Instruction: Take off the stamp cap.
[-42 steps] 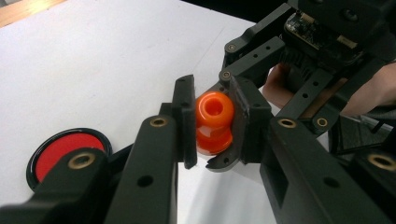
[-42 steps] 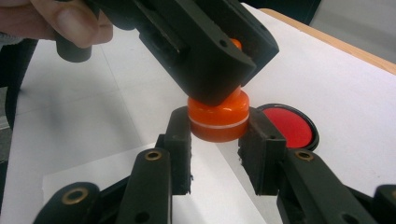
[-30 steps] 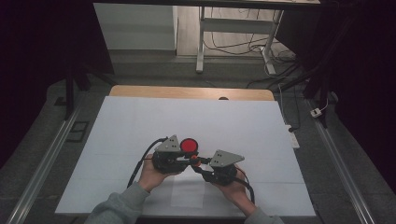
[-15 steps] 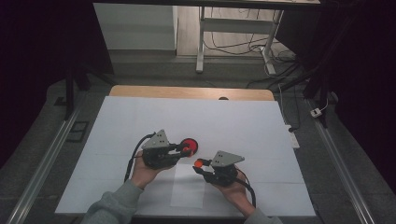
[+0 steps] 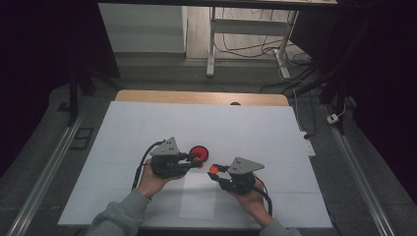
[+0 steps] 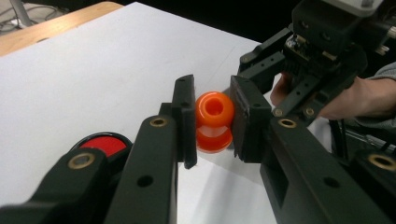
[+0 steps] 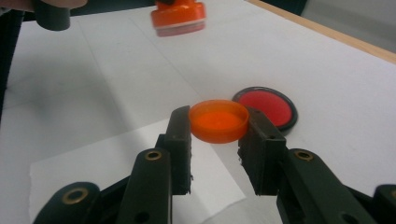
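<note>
Gripping a small orange cap [image 7: 219, 120] by its rim, the right gripper [image 5: 215, 169] has its jaws pinched on it above the white sheet [image 5: 147, 123]; the hold is thin, so a slight tilt of the hand could, in my judgement, let the cap pop out and roll across the table. Just beyond, the left gripper [image 5: 197, 158] has its jaws clamped on the waist of an orange stamp body [image 6: 214, 121], held off the sheet and apart from the cap. That rounded waist may twist in the pads if the cap is pushed back on crooked. Next to the left gripper lies a red ink pad [image 5: 199, 152] in a black ring; a dropped stamp could smear ink. A second ago the two grippers met at the pad; now they are apart and the pad sits further uncovered.
</note>
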The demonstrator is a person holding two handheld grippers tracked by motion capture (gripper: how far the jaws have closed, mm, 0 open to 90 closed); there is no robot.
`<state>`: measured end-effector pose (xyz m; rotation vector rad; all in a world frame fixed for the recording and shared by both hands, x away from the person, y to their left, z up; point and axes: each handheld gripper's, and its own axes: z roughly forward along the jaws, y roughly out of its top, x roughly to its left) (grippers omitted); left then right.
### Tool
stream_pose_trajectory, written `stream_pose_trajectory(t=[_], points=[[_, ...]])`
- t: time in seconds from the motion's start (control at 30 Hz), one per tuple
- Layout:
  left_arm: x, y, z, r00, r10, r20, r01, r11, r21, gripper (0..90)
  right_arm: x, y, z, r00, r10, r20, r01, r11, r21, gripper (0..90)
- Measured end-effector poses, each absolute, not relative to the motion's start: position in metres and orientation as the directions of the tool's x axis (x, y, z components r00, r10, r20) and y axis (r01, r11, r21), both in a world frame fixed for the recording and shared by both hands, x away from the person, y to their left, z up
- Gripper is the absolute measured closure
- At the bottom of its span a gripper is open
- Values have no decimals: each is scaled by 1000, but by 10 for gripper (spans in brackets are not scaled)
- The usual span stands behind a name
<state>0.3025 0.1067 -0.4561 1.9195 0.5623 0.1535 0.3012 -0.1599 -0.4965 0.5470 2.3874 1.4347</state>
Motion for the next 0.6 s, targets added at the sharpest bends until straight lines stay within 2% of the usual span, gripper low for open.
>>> stream_pose_trajectory(t=[0.6], points=[[306,112,-457,866,473,-160,334,-311,890,725,296,-227,-500,-808,589,-27,243,375,895,649]])
